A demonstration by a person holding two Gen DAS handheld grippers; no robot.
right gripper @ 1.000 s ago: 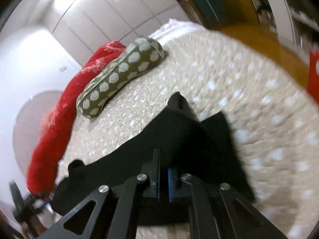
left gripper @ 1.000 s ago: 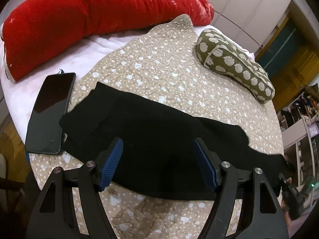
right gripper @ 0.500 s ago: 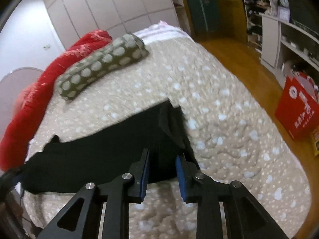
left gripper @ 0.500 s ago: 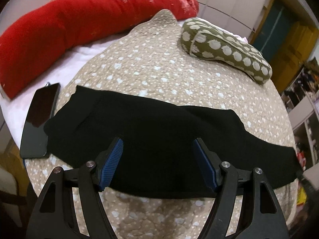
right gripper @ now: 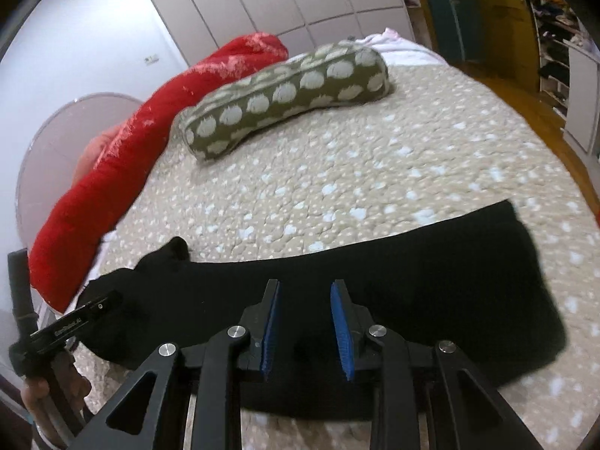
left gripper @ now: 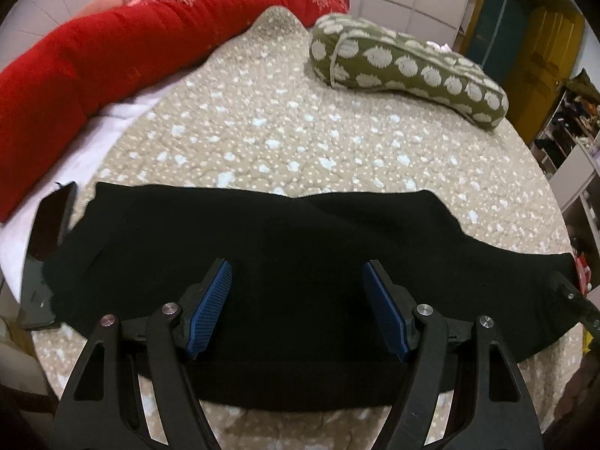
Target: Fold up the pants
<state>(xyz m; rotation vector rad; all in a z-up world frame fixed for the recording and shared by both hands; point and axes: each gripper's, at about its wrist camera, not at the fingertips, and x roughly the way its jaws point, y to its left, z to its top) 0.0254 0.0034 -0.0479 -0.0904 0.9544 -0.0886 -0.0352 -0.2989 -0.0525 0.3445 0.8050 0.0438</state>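
Observation:
Black pants (left gripper: 300, 225) lie folded lengthwise in a long flat band across the beige spotted quilt (left gripper: 281, 131). My left gripper (left gripper: 296, 266) hovers open and wide over the middle of the band, near its front edge, with nothing between its blue pads (left gripper: 210, 303). In the right wrist view the pants (right gripper: 450, 262) stretch from left to right. My right gripper (right gripper: 304, 283) stands over them, its jaws opening by a narrow gap, with no cloth pinched between them. The left gripper's body (right gripper: 75, 322) shows at the pants' left end, held by a hand (right gripper: 33, 390).
A red bolster (left gripper: 112, 48) and a green spotted pillow (left gripper: 405, 67) lie at the far side of the bed. A dark phone (left gripper: 45, 247) rests by the pants' left end. Wooden floor (right gripper: 543, 112) and shelves lie beyond the bed's right edge.
The right gripper was shut on a raised end of the pants; it has let go and opened slightly. The pants now lie flat. Both grippers shifted along the band.

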